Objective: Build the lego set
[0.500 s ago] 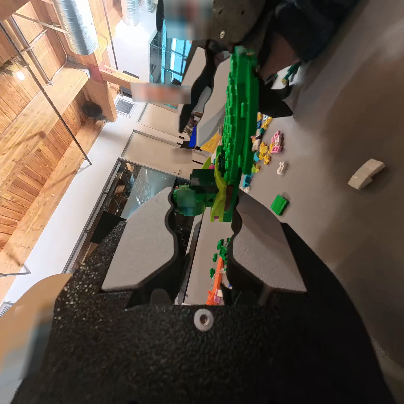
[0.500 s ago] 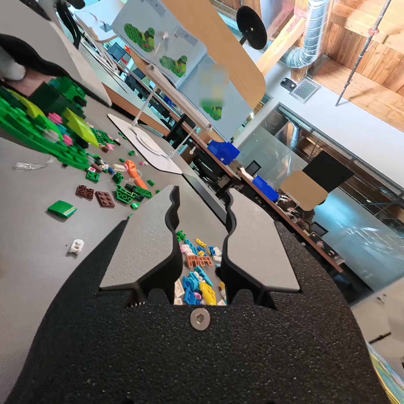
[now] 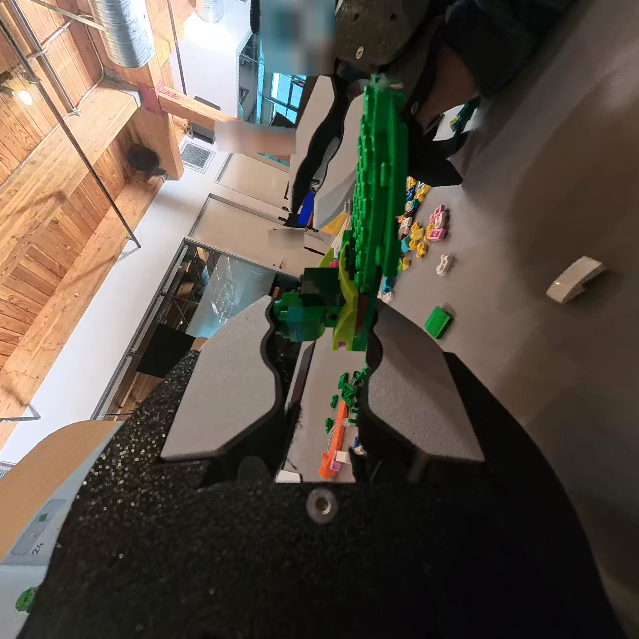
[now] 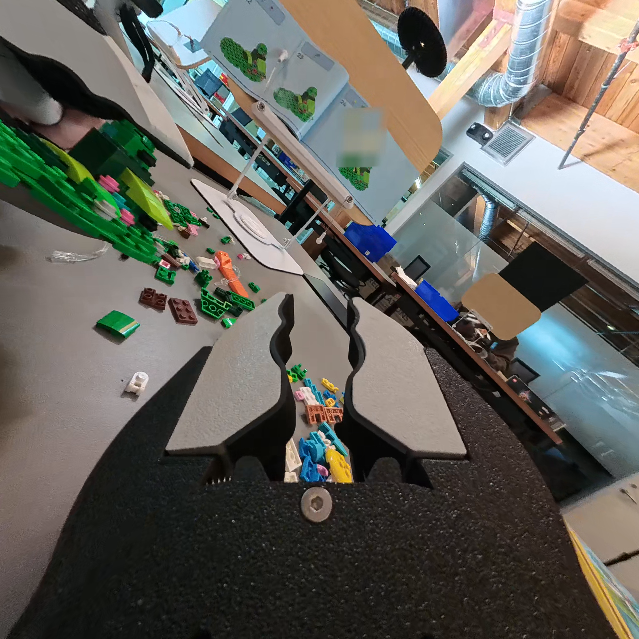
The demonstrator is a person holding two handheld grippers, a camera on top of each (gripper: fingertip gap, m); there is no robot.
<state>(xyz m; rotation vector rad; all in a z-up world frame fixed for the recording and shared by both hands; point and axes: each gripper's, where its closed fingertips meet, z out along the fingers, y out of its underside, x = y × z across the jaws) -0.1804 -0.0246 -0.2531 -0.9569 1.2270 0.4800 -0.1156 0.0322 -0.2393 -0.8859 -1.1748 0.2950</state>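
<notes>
lego model [image 3: 377, 221] between left gripper [image 3: 323, 313] fingertips, clamped at its tree end | right gripper [image 4: 320, 304] fingers slightly apart, empty, above loose bricks [image 4: 320, 446]

Right gripper [image 4: 320, 323], jaws apart and empty, above loose bricks [image 4: 321, 415] on the grey table [image 4: 52, 363].

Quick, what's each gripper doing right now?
Left gripper: shut on the green studded lego build.
Right gripper: open, holding nothing.
</notes>
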